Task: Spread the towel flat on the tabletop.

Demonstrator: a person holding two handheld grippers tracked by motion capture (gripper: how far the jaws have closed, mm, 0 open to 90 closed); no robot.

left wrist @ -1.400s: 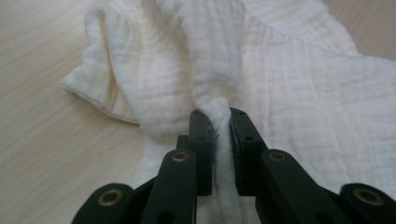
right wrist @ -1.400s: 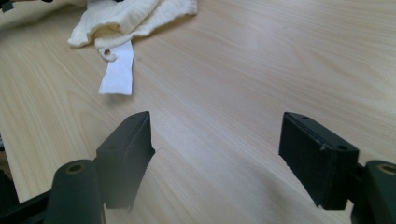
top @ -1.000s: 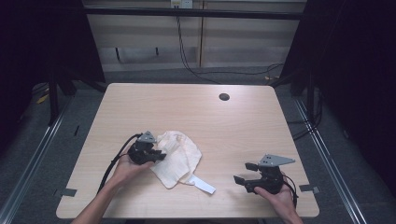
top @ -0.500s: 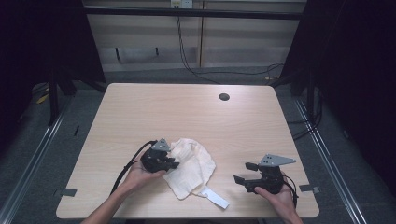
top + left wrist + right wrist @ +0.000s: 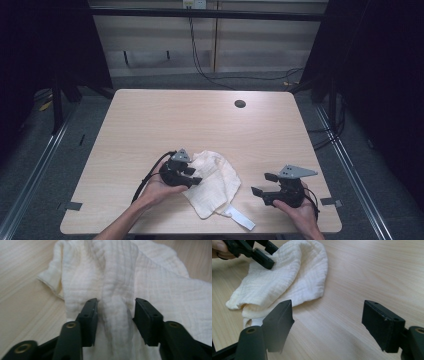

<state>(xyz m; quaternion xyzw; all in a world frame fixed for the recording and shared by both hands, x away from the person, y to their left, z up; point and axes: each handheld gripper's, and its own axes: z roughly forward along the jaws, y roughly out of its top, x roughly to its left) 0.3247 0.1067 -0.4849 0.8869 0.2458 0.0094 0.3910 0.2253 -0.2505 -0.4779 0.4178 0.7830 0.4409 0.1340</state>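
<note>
A crumpled cream cloth (image 5: 216, 182) lies on the wooden table (image 5: 200, 125) near its front edge, with a white tag (image 5: 241, 219) sticking out toward the front. My left gripper (image 5: 193, 176) rests on the cloth's left side. In the left gripper view a raised fold of the cloth (image 5: 117, 277) stands between the jaws of my left gripper (image 5: 116, 312). They have just been opening, and a gap shows beside the right pad. My right gripper (image 5: 265, 184) hovers open to the right of the cloth with bare table between its fingers. The right gripper view shows the cloth (image 5: 287, 277) and my left gripper (image 5: 270, 257) beyond.
A small round dark hole (image 5: 240, 104) sits near the table's far edge. Cables hang behind the table. Metal rails run along the floor on both sides. The far half of the table is bare wood.
My left gripper slid to the right, dragging the cloth along and bunching it. Its jaws have parted from the pinched fold. The right gripper stayed where it was.
</note>
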